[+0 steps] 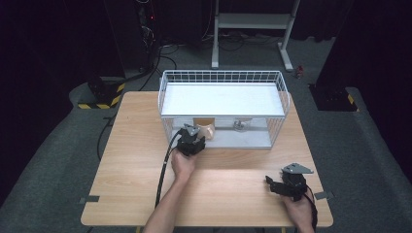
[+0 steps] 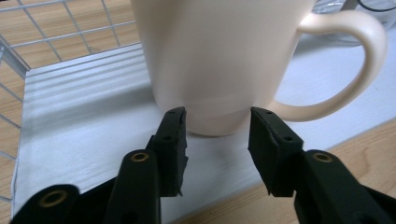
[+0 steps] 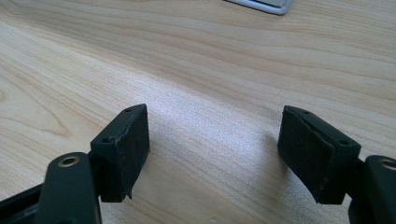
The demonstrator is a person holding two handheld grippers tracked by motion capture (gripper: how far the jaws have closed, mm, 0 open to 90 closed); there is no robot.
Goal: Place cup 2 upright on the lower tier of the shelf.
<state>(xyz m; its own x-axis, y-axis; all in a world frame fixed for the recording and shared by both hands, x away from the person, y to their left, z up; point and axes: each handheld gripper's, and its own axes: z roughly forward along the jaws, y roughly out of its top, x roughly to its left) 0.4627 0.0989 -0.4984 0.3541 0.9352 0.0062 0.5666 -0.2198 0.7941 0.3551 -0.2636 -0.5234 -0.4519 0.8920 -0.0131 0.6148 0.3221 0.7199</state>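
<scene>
A cream mug (image 2: 219, 56) stands upright on the pale floor board of a white wire rack (image 1: 223, 74), its handle to the right in the left gripper view. My left gripper (image 2: 217, 130) reaches into the rack's open front, and its black pads (image 2: 175, 135) sit against the two sides of the mug's base. In the high view the mug (image 1: 209, 130) is just beyond the left gripper (image 1: 196, 138). My right gripper (image 1: 270, 185) rests near the table's front right and stands open over bare wood (image 3: 212, 140).
The rack has a white upper shelf (image 1: 221, 99) over the mug's level. A clear glass (image 1: 241, 125) stands to the mug's right on the lower board. The wooden table (image 1: 136, 145) ends close behind the right hand. A cable trails from the left gripper.
</scene>
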